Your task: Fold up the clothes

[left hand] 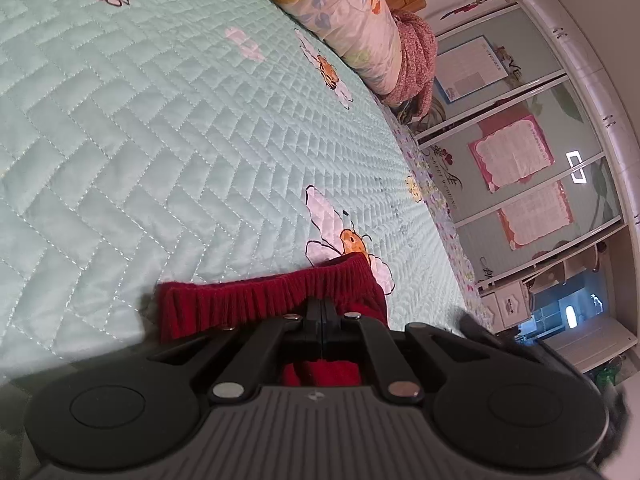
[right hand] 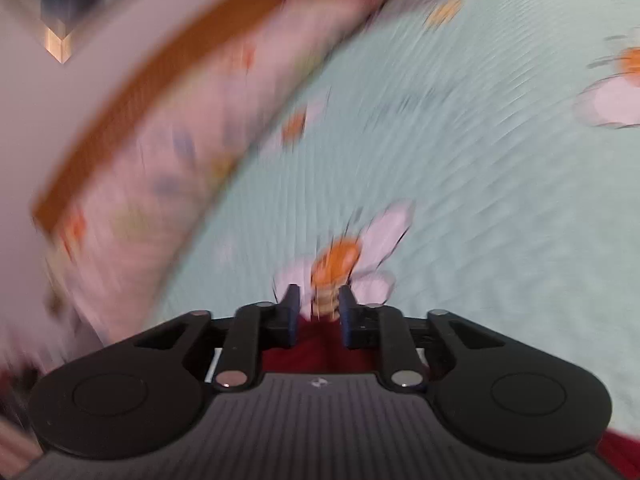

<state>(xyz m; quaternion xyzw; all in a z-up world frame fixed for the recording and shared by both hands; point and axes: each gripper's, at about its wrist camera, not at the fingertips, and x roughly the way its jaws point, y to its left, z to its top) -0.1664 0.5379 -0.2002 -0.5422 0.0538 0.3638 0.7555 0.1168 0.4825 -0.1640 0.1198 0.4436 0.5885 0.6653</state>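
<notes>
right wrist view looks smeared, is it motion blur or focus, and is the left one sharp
Right wrist view: motion blur. The quilt and pillow streak in arcs, while the right hand-held gripper, fixed to the camera, stays crisp with its jaws apart. Left wrist view: sharp, quilt stitching clear, the left hand-held gripper shut on the red garment; fisheye bends the wardrobe.

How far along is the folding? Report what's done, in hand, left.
Done: no finished fold is visible. In hand: the left tongs are shut on the red garment's ribbed waistband, lifted over the quilted bedspread. The right tongs are open, with red cloth below them. Left: apparently the whole fold.
</notes>
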